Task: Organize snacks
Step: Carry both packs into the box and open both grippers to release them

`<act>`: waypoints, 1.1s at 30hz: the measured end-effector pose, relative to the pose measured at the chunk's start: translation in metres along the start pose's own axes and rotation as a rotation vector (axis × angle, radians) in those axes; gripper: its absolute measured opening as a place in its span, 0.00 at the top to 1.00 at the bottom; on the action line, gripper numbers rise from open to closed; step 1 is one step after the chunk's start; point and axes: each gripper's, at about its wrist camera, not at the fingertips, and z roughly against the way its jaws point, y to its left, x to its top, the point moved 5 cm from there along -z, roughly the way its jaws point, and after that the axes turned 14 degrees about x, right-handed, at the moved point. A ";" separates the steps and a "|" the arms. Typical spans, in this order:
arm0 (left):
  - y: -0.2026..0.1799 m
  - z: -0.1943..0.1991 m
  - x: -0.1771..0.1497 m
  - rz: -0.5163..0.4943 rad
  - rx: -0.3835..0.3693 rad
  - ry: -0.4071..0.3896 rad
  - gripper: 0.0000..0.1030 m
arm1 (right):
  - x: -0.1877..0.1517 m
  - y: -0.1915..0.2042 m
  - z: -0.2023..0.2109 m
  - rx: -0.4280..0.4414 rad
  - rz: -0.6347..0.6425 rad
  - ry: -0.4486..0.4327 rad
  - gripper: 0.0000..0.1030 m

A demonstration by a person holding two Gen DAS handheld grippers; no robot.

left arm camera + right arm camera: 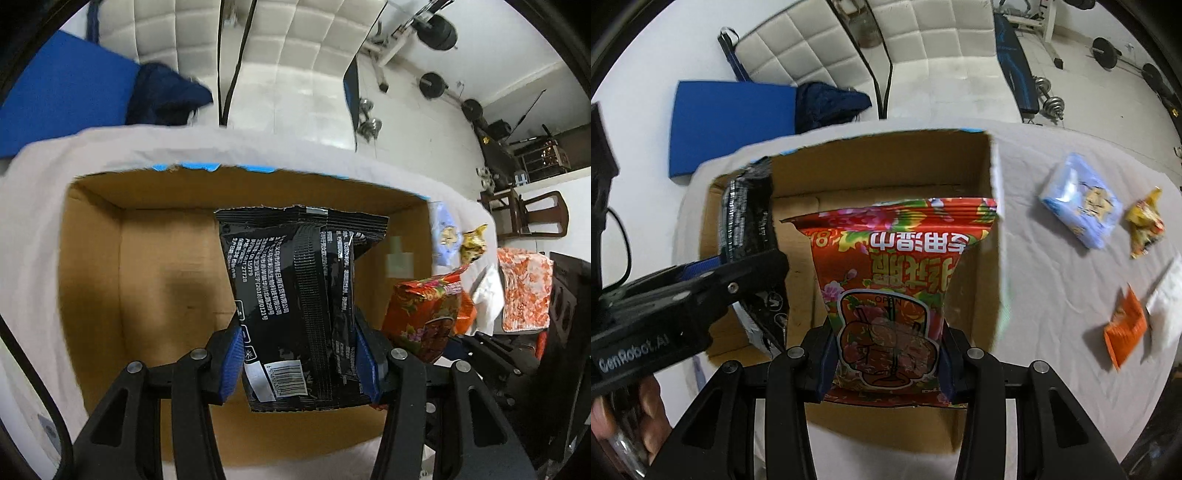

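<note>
Your left gripper (pixel 299 354) has its fingers (pixel 232 363) closed on one black packet (pixel 295 295), the blue pads pressing its two sides near the lower end, so the packet hangs in the middle of the left wrist frame over the open cardboard box (pixel 155 266). Your right gripper (pixel 886 354) does the same with one red flowered packet (pixel 890 273): its fingers (pixel 827 354) are narrowed onto the lower part of the bag, and the bag fills the centre of the right wrist frame, also above the box (pixel 960 173). In that right view the left gripper (pixel 701 280) comes in from the left edge with the black packet (pixel 746 221) over the left part of the box, and your hand (pixel 646 417) shows at the lower left. The box interior looks bare brown cardboard where it can be seen. The box sits on a surface covered in pale cloth (pixel 1052 258). On the right side of that frame, well apart from the box, four loose snacks lie on the cloth: one light blue packet (pixel 1078 199), one yellow wrapper (pixel 1145 225), one orange packet (pixel 1126 325), and one white packet (pixel 1167 306) at the right edge, too blurred to describe further. So you count two packets gripped, four on the surface, and one box.
</note>
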 end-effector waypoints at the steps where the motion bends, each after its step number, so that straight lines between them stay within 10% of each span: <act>1: 0.001 -0.008 0.004 -0.011 -0.002 0.014 0.52 | 0.004 -0.001 -0.008 -0.012 0.001 0.011 0.55; 15: 0.000 -0.067 0.026 -0.066 -0.004 0.147 0.48 | 0.042 -0.016 -0.072 -0.108 -0.031 0.118 0.52; 33: 0.039 -0.010 -0.004 0.002 0.115 -0.038 0.03 | 0.025 -0.004 -0.047 -0.160 -0.017 0.034 0.00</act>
